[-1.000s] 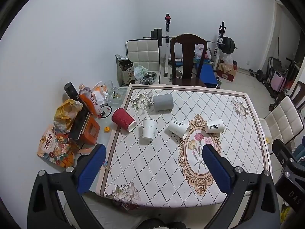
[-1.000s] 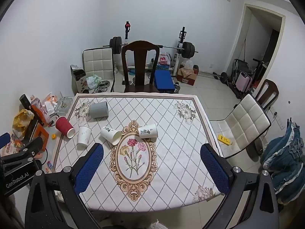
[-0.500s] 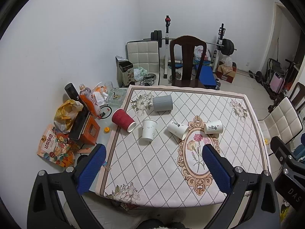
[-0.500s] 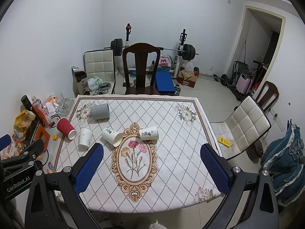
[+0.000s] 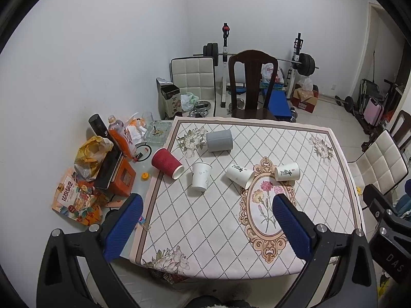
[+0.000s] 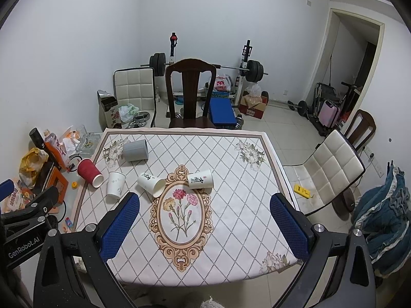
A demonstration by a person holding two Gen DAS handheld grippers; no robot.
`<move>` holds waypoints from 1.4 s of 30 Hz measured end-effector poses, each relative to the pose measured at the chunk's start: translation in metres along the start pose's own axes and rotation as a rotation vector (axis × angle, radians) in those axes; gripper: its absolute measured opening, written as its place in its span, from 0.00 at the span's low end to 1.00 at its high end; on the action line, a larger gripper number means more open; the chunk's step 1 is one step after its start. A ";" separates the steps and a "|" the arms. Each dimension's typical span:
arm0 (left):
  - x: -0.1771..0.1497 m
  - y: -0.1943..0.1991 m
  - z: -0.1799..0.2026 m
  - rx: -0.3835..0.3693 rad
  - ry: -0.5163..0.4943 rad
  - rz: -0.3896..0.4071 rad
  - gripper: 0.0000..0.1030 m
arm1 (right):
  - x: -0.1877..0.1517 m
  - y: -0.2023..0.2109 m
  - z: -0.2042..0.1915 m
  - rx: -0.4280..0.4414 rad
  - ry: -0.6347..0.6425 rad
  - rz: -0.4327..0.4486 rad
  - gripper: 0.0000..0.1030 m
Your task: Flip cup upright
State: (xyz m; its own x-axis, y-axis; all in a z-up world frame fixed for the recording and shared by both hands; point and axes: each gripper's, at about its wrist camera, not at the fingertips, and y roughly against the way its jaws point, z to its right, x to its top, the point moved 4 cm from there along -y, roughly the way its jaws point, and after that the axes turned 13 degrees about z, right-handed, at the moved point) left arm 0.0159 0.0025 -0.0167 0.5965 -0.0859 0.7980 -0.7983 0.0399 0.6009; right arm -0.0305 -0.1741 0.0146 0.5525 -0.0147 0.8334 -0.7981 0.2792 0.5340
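Note:
Several cups sit on the patterned tablecloth point(image 5: 218, 220). A grey cup point(image 5: 219, 141) point(image 6: 135, 150) lies on its side at the far left. A red cup point(image 5: 167, 163) point(image 6: 90, 172) lies on its side at the left edge. A white cup point(image 5: 201, 176) point(image 6: 116, 185) stands mouth up. Two white cups with black writing lie on their sides: one point(image 5: 240, 175) point(image 6: 151, 181) left of the oval medallion, one point(image 5: 287, 172) point(image 6: 201, 179) at its top. My left gripper point(image 5: 205, 228) and right gripper point(image 6: 204, 225) are open, empty, high above the table's near side.
A dark wooden chair point(image 5: 253, 84) stands at the table's far side, a white chair point(image 6: 331, 166) at its right. Bags, bottles and boxes point(image 5: 102, 164) clutter the floor at the left. A weight rack point(image 6: 205, 69) stands by the back wall.
Both grippers have shifted slightly, so the table sits a little lower and more centred in both views. The cups have not moved. Both grippers stay open.

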 end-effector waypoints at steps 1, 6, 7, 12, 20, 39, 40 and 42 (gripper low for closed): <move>0.001 0.001 0.000 0.000 0.000 0.000 1.00 | 0.000 0.000 0.000 0.000 0.001 -0.001 1.00; 0.002 0.002 0.001 -0.001 -0.003 0.000 1.00 | 0.001 0.000 -0.001 0.001 0.001 -0.001 0.99; 0.003 0.003 0.001 -0.002 -0.002 0.001 1.00 | 0.000 0.001 0.000 0.002 -0.001 0.000 1.00; 0.003 0.004 0.002 0.001 -0.004 0.000 1.00 | 0.001 0.001 -0.001 0.001 -0.001 0.000 0.99; 0.002 0.004 0.003 -0.001 -0.002 0.001 1.00 | 0.000 0.001 -0.001 -0.001 0.002 0.000 0.99; 0.004 0.005 0.005 -0.002 -0.003 0.004 1.00 | 0.000 0.003 0.000 -0.005 0.003 0.000 1.00; 0.004 0.005 0.005 -0.003 -0.002 0.004 1.00 | 0.000 0.004 0.000 -0.003 0.001 0.000 1.00; 0.005 0.005 0.006 -0.005 -0.004 0.003 1.00 | 0.001 0.005 0.000 -0.006 0.002 -0.001 1.00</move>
State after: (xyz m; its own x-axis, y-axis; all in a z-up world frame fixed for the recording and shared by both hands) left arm 0.0144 -0.0034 -0.0102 0.5936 -0.0901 0.7997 -0.7998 0.0447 0.5986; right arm -0.0337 -0.1724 0.0174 0.5534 -0.0129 0.8328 -0.7963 0.2852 0.5335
